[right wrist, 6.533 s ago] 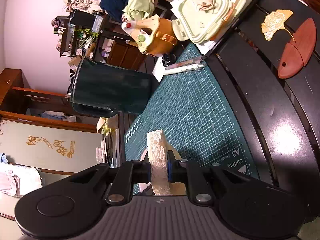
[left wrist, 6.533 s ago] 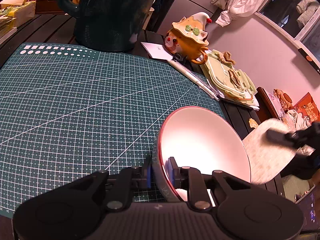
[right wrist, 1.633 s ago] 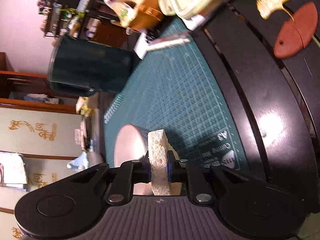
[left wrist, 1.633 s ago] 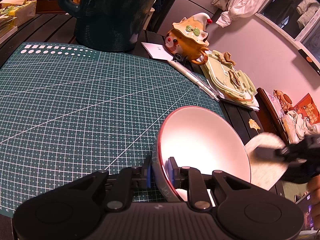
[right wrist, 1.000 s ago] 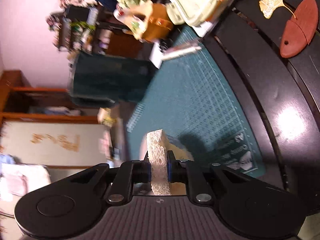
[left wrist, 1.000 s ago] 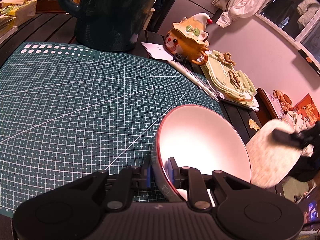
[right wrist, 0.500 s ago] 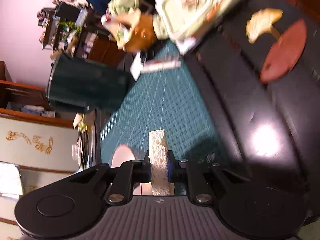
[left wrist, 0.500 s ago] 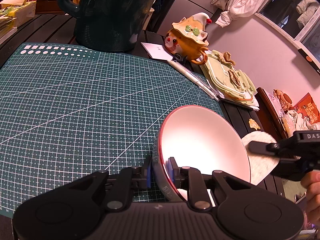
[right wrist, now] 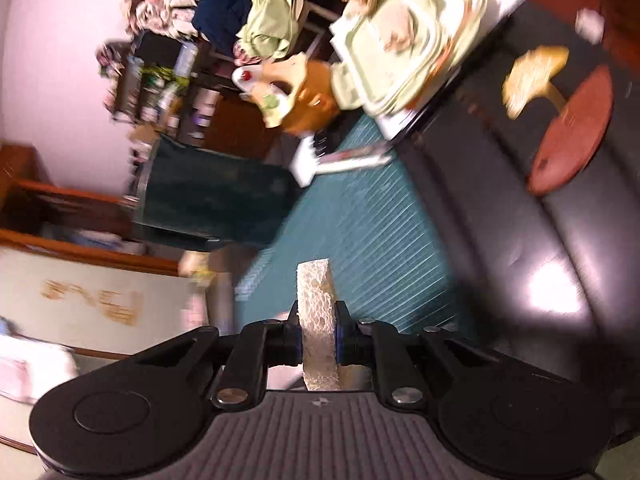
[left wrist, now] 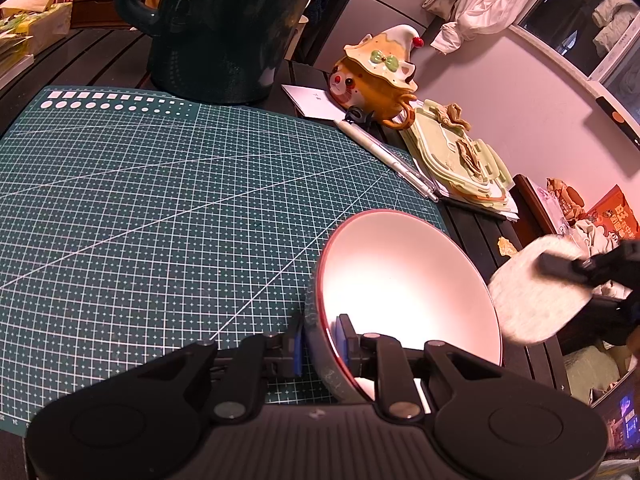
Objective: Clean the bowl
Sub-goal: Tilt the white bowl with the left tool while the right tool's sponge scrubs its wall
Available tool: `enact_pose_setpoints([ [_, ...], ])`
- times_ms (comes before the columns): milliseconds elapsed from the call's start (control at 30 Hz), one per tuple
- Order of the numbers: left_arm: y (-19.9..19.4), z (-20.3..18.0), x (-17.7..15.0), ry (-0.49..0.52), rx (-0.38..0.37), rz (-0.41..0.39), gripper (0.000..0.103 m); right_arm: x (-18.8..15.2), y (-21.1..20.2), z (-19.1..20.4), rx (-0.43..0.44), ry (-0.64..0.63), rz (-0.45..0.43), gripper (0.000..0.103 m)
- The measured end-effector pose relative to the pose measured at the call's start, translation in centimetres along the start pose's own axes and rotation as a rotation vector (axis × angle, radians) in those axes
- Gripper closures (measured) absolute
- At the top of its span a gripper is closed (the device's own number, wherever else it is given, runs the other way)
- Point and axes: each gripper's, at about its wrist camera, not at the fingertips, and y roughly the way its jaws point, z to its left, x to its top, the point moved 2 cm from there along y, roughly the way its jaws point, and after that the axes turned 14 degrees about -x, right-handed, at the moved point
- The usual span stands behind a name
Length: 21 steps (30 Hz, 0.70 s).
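A white bowl [left wrist: 404,280] with a red rim stands tilted at the right front corner of the green cutting mat [left wrist: 160,208]. My left gripper [left wrist: 318,340] is shut on its near rim, one pad outside and one inside. A pale round sponge [left wrist: 536,292] hangs just right of the bowl's rim, off the bowl, with my right gripper [left wrist: 560,268] shut on it. In the right wrist view the sponge [right wrist: 316,320] stands on edge between the pads of the right gripper [right wrist: 317,338]; that view is blurred, and the bowl is barely seen in it.
A big dark green mug [left wrist: 224,28] stands behind the mat. An orange cat figurine [left wrist: 372,76], a pen [left wrist: 388,160] and a pale green stack [left wrist: 460,156] lie along the mat's right side. A red wooden piece [right wrist: 572,132] and a yellow leaf [right wrist: 532,76] rest on the dark table.
The sponge in my right gripper has swung back and forth beside the bowl's right rim and now sits higher than half a second ago. The left gripper and bowl have stayed put.
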Motion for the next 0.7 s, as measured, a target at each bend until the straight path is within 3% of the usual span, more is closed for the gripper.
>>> enact_pose_setpoints([
  [100, 0.0, 0.0, 0.0, 0.0, 0.0, -0.001, 0.085, -0.6, 1.8, 0.2, -0.082, -0.037, 0.015, 0.09],
  [200, 0.0, 0.0, -0.1, 0.0, -0.001, -0.001, 0.085, -1.4, 4.3, -0.2, -0.01, 0.032, 0.131, 0.09],
  [400, -0.1, 0.1, -0.1, -0.003, -0.004, -0.001, 0.086, -1.5, 4.6, -0.6, 0.092, 0.127, 0.187, 0.09],
  [567, -0.1, 0.1, 0.1, -0.003, -0.003, 0.005, 0.086, -0.5, 1.6, -0.3, 0.131, 0.107, 0.1, 0.09],
  [700, -0.3, 0.5, 0.7, -0.091, -0.011, 0.002, 0.087, -0.3, 0.3, 0.5, 0.01, -0.019, -0.042, 0.09],
])
